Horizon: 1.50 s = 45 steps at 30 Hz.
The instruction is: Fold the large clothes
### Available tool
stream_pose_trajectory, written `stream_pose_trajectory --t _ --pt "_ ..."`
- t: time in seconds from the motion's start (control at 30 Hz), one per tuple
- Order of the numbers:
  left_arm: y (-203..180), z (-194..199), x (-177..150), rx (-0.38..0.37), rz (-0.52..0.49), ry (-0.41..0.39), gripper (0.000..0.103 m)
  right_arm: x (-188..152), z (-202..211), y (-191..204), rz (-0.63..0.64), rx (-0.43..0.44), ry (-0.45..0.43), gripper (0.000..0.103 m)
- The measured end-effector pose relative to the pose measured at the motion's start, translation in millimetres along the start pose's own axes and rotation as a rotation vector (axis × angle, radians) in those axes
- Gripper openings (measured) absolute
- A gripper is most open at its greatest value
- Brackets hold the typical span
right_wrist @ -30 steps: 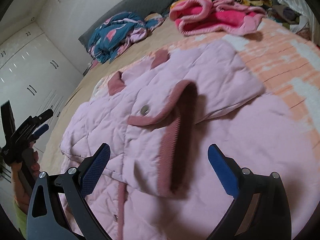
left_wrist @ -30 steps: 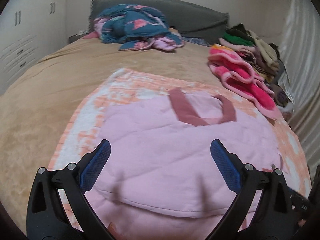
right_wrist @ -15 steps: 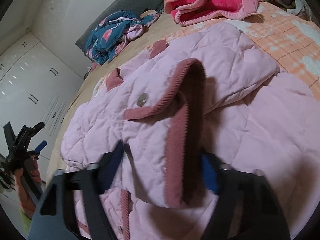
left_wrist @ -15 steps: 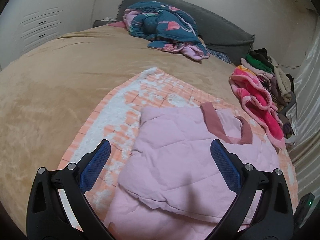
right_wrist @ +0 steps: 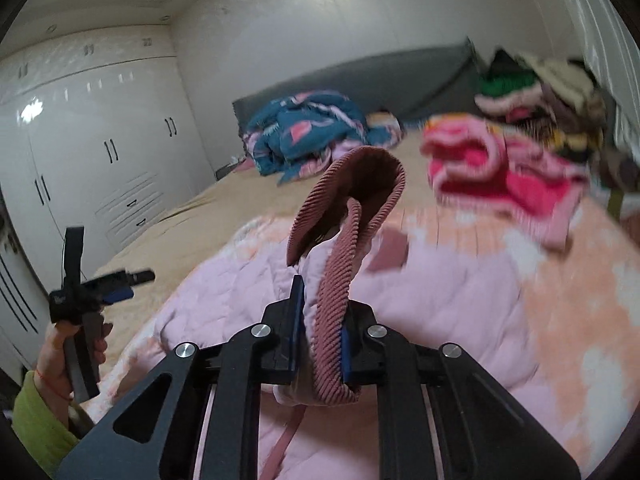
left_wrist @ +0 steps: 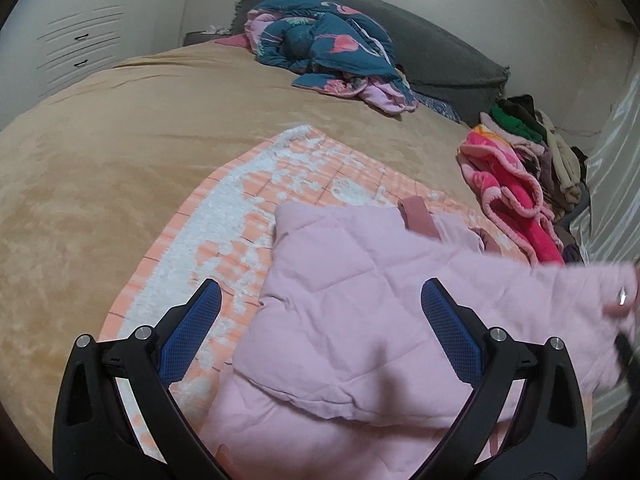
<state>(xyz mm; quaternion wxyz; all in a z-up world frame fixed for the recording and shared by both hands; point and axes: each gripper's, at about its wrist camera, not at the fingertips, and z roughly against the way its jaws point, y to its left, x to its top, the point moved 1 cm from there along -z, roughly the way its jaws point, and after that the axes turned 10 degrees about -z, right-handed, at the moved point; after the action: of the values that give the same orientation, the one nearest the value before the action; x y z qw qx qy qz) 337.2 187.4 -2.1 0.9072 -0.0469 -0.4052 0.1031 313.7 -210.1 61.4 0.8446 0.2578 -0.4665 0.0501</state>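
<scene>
1. The pink quilted jacket (left_wrist: 360, 320) lay on the orange-and-white checked blanket (left_wrist: 256, 200) spread over the near right part of the bed, with its dusty-rose ribbed trim (right_wrist: 336, 320) showing at collar and cuff.
2. My right gripper (right_wrist: 318, 332) was clenched on that ribbed trim; the band rose between the blue pads and curled over in a loop above them, with pale pink quilting bunched beside it.
3. In the left wrist view, a part of the jacket stretched toward the right edge of the frame, lifted off the rest, with a metal snap (left_wrist: 622, 295) near its end.
4. My left gripper (left_wrist: 320, 336) hung released, jaws spread wide, over the jacket's left edge and the blanket beside it, gripping nothing. In the right wrist view my left hand (right_wrist: 76, 344) held it up, apart from the jacket, off the bed's left side.
5. The tan bedspread (left_wrist: 100, 160) covered the bed around the blanket.
6. A bright pink fleece garment (left_wrist: 512, 196) lay at the bed's right edge, just beyond the blanket, with a pile of mixed clothes (left_wrist: 536, 136) behind it.
7. A teal patterned garment (left_wrist: 328, 48) was heaped near the head of the bed against the grey headboard (left_wrist: 440, 56).
8. White wardrobe doors (right_wrist: 100, 140) stood beyond the bed's left side.
</scene>
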Motion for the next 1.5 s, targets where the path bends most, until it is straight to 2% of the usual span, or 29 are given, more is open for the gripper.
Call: stream_pose_trajectory --t 0.27,0.4,0.57,0.7,0.83,0.9,0.93,1.07,1.17,1.3,1.5 --pt "-28 -14 -8 -0.021 -0.105 0.034 0.093 -3 -24 -25 -0.004 -0.098 0.046 0.014" --pt "-45 -20 -13 -0.019 -0.172 0.047 0.093 -15 -39 -35 -0.032 -0.125 0.082 0.014" --pt "-58 -25 -17 -0.020 -0.209 0.058 0.093 -28 -51 -49 -0.083 -0.142 0.122 0.014" --pt "-68 -29 -20 -0.023 -0.241 0.064 0.093 -34 -54 -61 -0.157 -0.128 0.143 0.022" --pt "-79 -30 -24 -0.035 -0.263 0.066 0.091 -37 -53 -61 -0.159 -0.155 0.158 0.032" --pt "-86 -31 -26 -0.047 -0.282 0.067 0.088 -36 -49 -59 -0.146 -0.186 0.141 0.054" --pt "-89 -31 -28 -0.046 -0.294 0.068 0.087 -35 -44 -56 -0.133 -0.196 0.118 0.056" --pt "-96 -40 -34 -0.041 -0.319 0.097 0.075 -28 -36 -48 -0.092 -0.194 0.092 0.056" --pt "-92 -56 -42 -0.015 -0.315 0.157 0.075 -24 -37 -34 -0.032 -0.186 0.094 0.058" --pt "-81 -71 -49 -0.001 -0.291 0.204 0.075 -22 -42 -15 0.041 -0.162 0.115 0.066" --pt "-80 -74 -54 0.005 -0.302 0.212 0.076 -23 -59 21 0.145 -0.110 0.150 0.069"
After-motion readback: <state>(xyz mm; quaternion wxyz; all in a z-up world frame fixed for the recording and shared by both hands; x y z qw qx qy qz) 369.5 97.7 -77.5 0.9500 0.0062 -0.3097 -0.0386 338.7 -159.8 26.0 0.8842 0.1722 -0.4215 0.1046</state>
